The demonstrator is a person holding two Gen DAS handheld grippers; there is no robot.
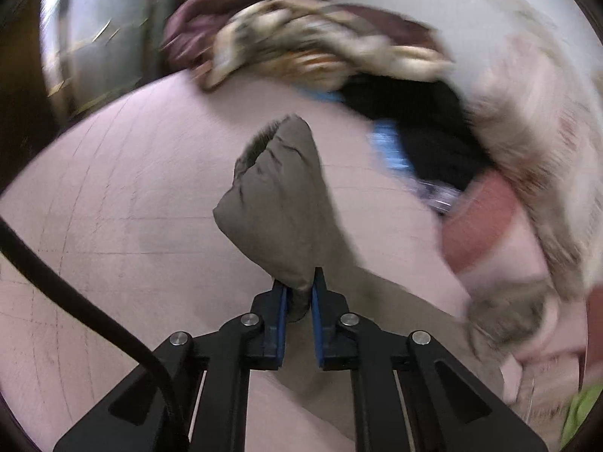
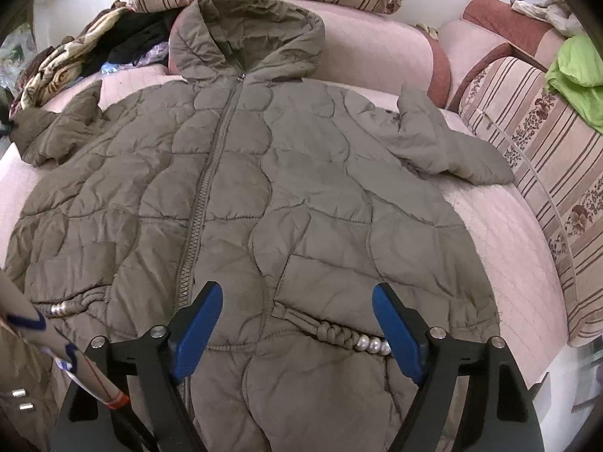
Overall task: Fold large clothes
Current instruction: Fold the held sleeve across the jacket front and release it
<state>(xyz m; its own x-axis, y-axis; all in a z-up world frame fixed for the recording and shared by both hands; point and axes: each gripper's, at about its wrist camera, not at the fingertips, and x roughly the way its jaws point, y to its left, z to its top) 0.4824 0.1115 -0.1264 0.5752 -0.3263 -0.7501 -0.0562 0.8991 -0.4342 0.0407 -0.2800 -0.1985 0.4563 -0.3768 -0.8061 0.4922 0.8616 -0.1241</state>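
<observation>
An olive quilted hooded jacket [image 2: 282,188] lies front up and zipped on the pink bed cover [image 2: 501,226], with its hood [image 2: 260,26] at the far end. My left gripper [image 1: 299,282] is shut on the cuff end of one sleeve [image 1: 279,203], which stands lifted off the pink cover [image 1: 113,188]. My right gripper [image 2: 297,288] hangs open above the jacket's lower front, near a pocket trimmed with pearl beads [image 2: 373,344]; nothing is between its fingers. The other sleeve [image 2: 444,143] lies spread out to the right.
A heap of mixed clothes [image 2: 75,56] sits at the far left of the bed, blurred in the left wrist view [image 1: 301,45]. Striped floral cushions [image 2: 546,150] line the right side and back. A green cloth [image 2: 576,71] lies on the right cushion. A black cable [image 1: 75,301] runs beside my left gripper.
</observation>
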